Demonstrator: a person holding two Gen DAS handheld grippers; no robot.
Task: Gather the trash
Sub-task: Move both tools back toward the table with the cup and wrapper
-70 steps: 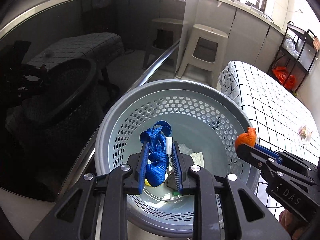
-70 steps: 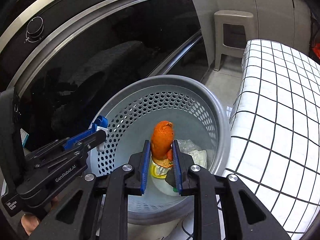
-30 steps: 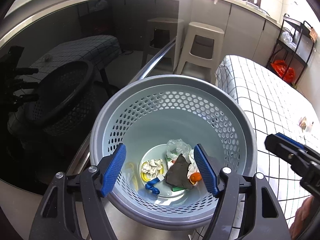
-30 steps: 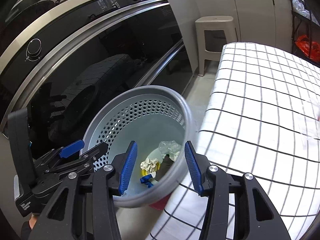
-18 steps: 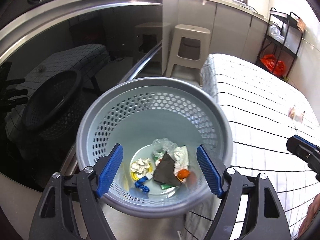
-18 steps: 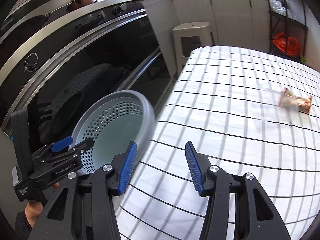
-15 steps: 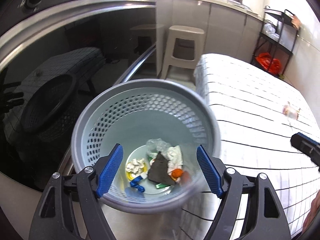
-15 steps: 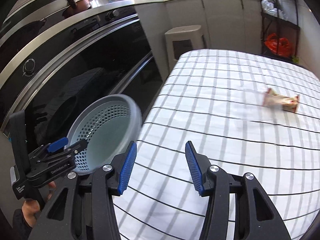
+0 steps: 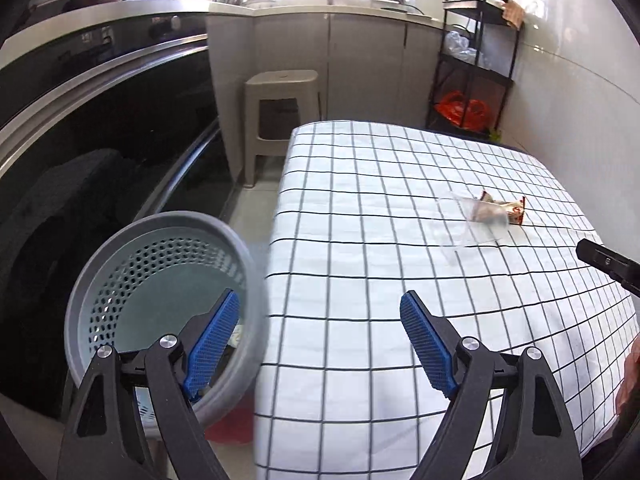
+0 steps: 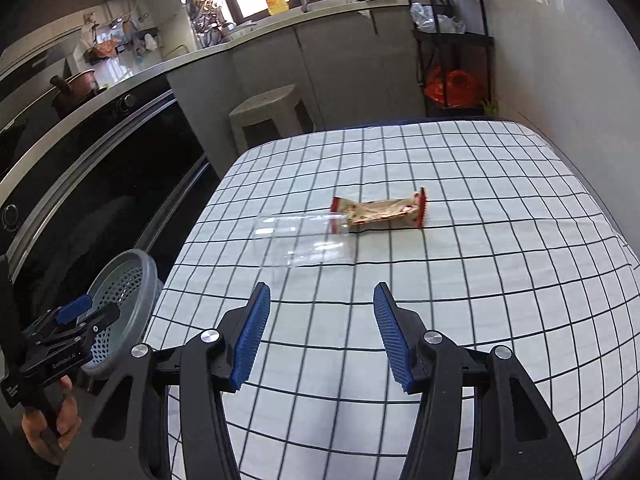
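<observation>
My right gripper (image 10: 320,332) hangs over the near part of the checked tablecloth (image 10: 460,312), its blue pads (image 10: 250,336) apart and widening, with only cloth showing between them. My left gripper (image 9: 316,340) is spread wider and is also opening; nothing sits between its pads (image 9: 212,340), and it straddles the cloth's left edge, its left finger in front of the grey perforated basket (image 9: 92,280).

Taking the tablecloth as the landmark: a clear plastic bottle (image 10: 304,240) lies on its side near the cloth's middle, ahead of my right gripper and apart from it. A crumpled snack wrapper with red ends (image 10: 380,212) lies just beyond the bottle, touching or overlapping its far end. The basket stands off the cloth's left edge, lower than the tabletop; a little trash shows at its bottom behind my left finger, too hidden to name.

Beyond the cloth's far-left corner stands a beige plastic stool (image 10: 266,116). Beyond its far-right corner is a black shelf rack (image 10: 452,36) holding an orange bag (image 10: 450,84). Left of the cloth runs a dark glossy oven front (image 9: 100,140).
</observation>
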